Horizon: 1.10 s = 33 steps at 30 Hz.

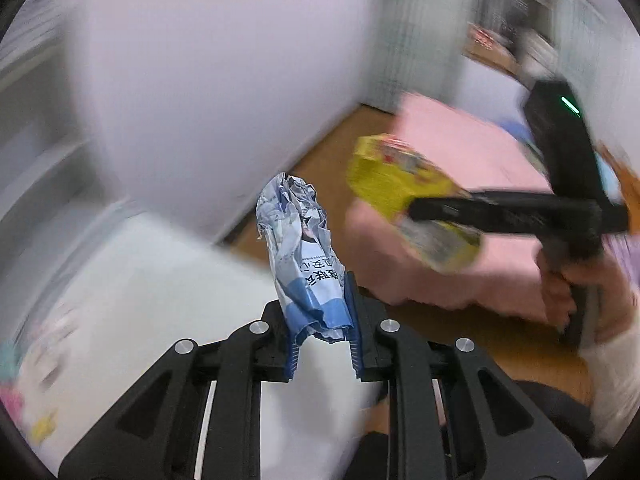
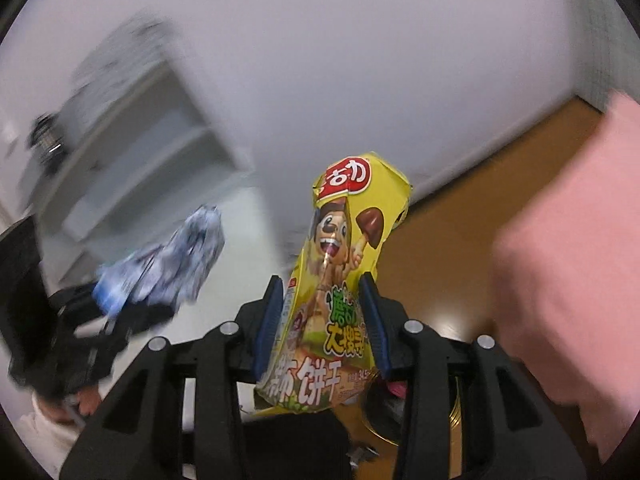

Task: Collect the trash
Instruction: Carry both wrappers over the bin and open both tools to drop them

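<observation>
My left gripper (image 1: 320, 312) is shut on a crumpled blue and white paper wrapper (image 1: 300, 248), held upright in the air. It also shows blurred in the right wrist view (image 2: 172, 268). My right gripper (image 2: 324, 320) is shut on a squashed yellow snack box (image 2: 340, 272) with a cartoon figure on it. In the left wrist view the right gripper (image 1: 420, 204) is at the right, holding the yellow box (image 1: 392, 176) above the pink bed. Both views are motion-blurred.
A pink-covered bed (image 1: 460, 168) stands to the right over a wooden floor (image 1: 332, 136). A white wall (image 1: 220, 80) is ahead. A white surface (image 1: 140, 300) lies lower left, and white shelves (image 2: 152, 152) stand to the left.
</observation>
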Motion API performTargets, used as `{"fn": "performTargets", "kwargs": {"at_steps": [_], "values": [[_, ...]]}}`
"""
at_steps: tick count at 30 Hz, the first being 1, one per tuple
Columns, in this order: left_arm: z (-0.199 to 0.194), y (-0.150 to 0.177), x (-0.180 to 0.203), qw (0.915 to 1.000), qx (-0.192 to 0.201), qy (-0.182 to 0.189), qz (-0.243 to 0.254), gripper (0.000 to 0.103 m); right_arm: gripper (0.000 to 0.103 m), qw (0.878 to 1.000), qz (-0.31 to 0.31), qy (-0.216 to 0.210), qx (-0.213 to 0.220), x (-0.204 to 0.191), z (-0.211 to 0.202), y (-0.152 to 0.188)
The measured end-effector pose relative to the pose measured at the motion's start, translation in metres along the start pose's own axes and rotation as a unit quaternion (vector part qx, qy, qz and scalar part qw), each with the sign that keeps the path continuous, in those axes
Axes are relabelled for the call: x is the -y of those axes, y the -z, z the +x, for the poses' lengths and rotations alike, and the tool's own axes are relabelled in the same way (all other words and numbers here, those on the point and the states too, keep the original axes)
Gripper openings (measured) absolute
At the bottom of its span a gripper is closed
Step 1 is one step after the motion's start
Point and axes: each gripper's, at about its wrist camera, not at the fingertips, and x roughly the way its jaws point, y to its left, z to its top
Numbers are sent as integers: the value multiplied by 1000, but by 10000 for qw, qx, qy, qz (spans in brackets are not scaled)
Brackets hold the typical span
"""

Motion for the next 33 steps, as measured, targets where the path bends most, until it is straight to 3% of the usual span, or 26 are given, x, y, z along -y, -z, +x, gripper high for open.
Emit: {"fn": "performTargets", "kwargs": {"at_steps": [2,4,7,10,13,14,17,20,22,23,24,25,26,29,31,33], "values": [[37,3,43,9983,-299,375,322,19,39,9986,399,211,-267,51,1,19],[80,17,67,9937,-768,752,307,19,39,9949,624,559,-560,88,13,40],[154,58,85,9822,-1635,912,176,19,39,9826,1125,707,-1295,141,56,87],[225,104,83,9653,-2475,833,-40,19,39,9629,1595,463,-2128,176,120,139],[296,154,67,9379,-3420,540,-206,19,39,9364,2069,173,-2830,195,181,187],[317,175,57,9243,-3788,391,-259,19,39,9292,2182,103,-2980,198,196,196],[328,195,39,9122,-4037,373,-597,19,39,9202,2255,-65,-3199,195,218,213],[331,193,39,9134,-4003,382,-636,19,41,9206,2238,-137,-3196,191,224,212],[329,185,45,9191,-3880,348,-599,21,58,9219,2281,-211,-3123,187,226,209],[331,182,47,9223,-3813,241,-588,40,60,9213,2340,-285,-3091,190,226,207],[332,181,46,9234,-3788,164,-603,85,67,9223,2412,-354,-3000,194,223,203],[331,182,46,9257,-3732,105,-617,97,76,9241,2428,-340,-2931,195,220,201],[327,179,48,9328,-3555,57,-587,97,79,9268,2424,-271,-2855,199,214,199],[320,170,59,9377,-3445,213,-408,97,79,9337,2461,-46,-2599,209,193,188],[308,160,73,9436,-3277,366,-310,97,79,9427,2398,312,-2298,214,163,173],[276,139,100,9554,-2869,696,-25,97,79,9540,2181,850,-1873,214,126,154]]}}
